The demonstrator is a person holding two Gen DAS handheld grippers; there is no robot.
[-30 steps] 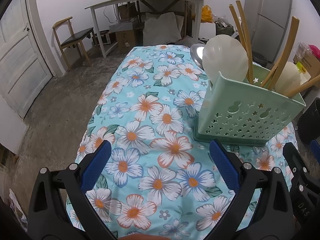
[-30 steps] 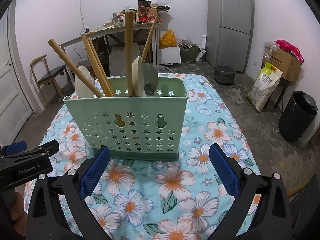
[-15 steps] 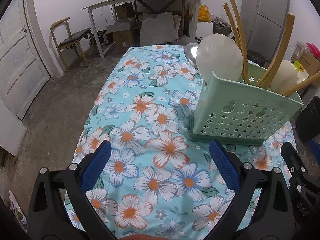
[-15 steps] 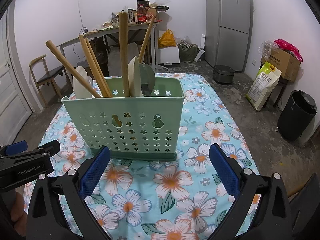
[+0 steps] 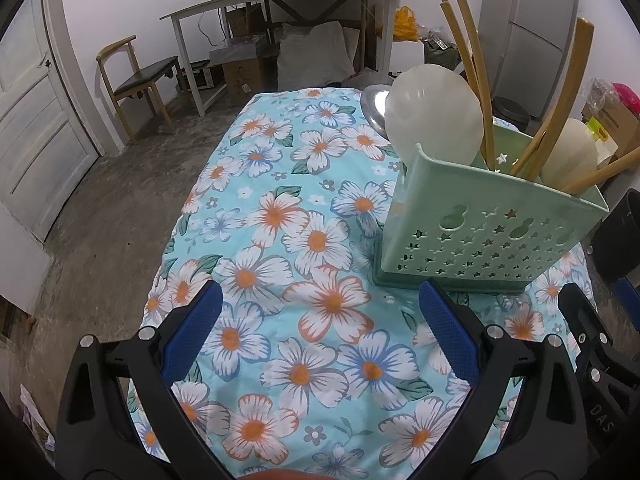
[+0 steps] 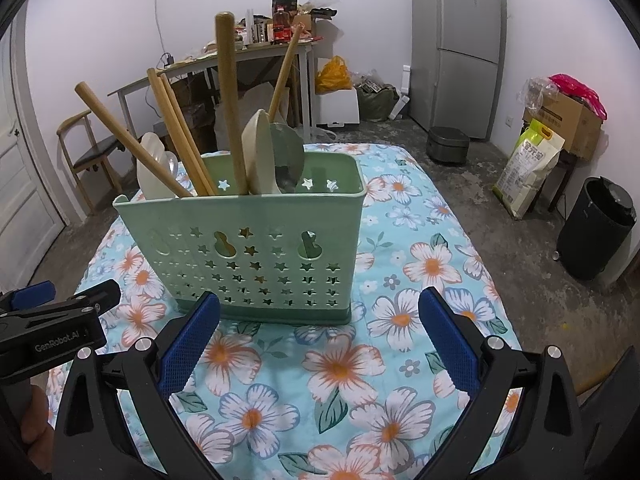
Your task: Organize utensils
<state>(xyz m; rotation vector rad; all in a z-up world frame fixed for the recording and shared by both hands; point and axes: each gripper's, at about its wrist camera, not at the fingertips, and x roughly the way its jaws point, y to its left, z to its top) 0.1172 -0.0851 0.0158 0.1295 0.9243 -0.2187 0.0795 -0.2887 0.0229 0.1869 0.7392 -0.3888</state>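
A green perforated utensil holder (image 6: 256,252) stands upright on the floral tablecloth (image 6: 360,360); it also shows in the left wrist view (image 5: 480,236). It holds wooden-handled utensils (image 6: 228,100), chopsticks (image 6: 176,128) and white spoons (image 5: 434,118). My right gripper (image 6: 320,344) is open and empty, just in front of the holder. My left gripper (image 5: 320,340) is open and empty, with the holder ahead to its right. The left gripper body shows at the left edge of the right wrist view (image 6: 52,328).
The table's left edge (image 5: 176,240) drops to a concrete floor. A wooden chair (image 5: 132,68) and a cluttered work table (image 5: 288,4) stand beyond. A fridge (image 6: 456,44), a black bin (image 6: 600,228), a rice sack (image 6: 528,168) and boxes stand to the right.
Both grippers have drawn back slightly from the holder, which looks a little farther away. Both stay open and empty. The holder has not moved.
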